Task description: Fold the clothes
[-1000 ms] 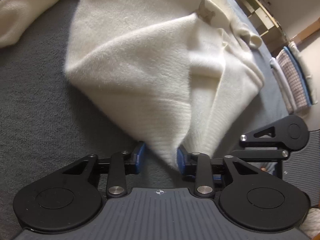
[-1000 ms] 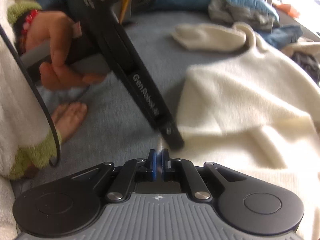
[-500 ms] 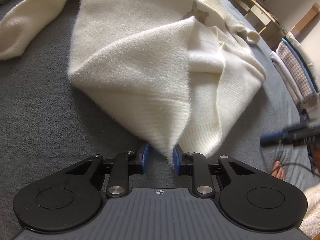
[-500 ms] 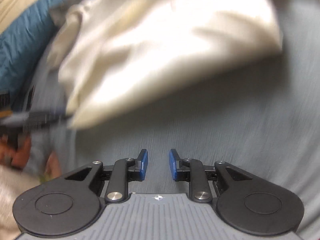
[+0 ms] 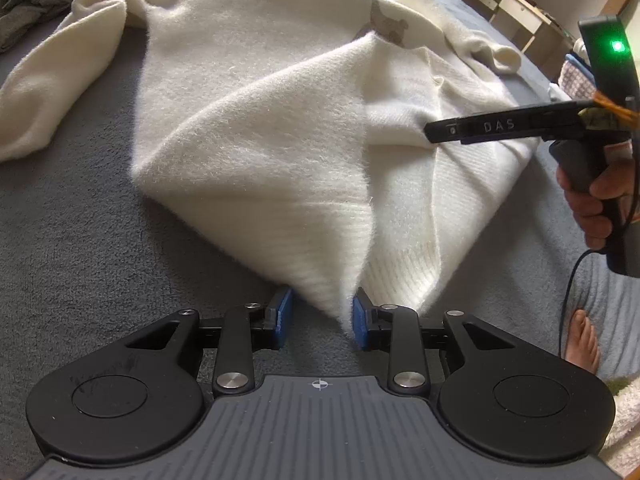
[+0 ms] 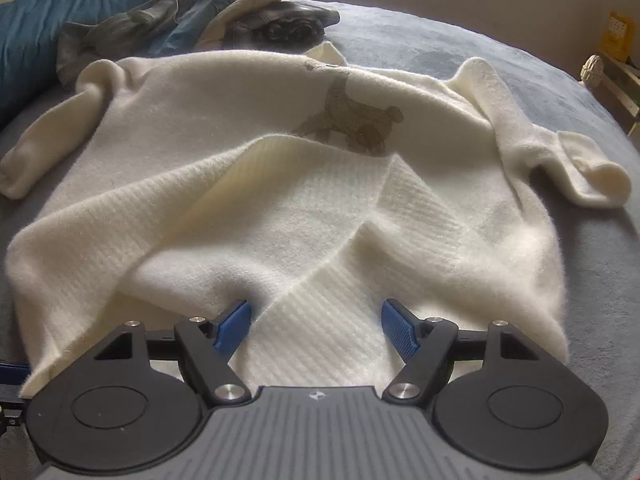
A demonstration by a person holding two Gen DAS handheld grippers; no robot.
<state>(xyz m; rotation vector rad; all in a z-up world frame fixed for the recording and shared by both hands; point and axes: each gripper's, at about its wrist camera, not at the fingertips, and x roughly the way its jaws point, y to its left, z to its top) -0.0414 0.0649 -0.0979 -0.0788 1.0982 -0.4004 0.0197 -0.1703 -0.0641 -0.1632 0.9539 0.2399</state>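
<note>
A second ago the right gripper [image 6: 316, 326] was pinched shut beside the other tool; it has since swung round to face the cream sweater [image 6: 256, 184], and its jaws are opening wide with nothing pinched. The ribbed hem lies beneath and between its blue pads. The left gripper [image 5: 320, 318], little moved, has a lifted corner of the sweater hanging between its pads, touching only one; its jaws are opening. The sweater lies spread on a grey bed cover [image 5: 72, 248], sleeves out to either side.
</note>
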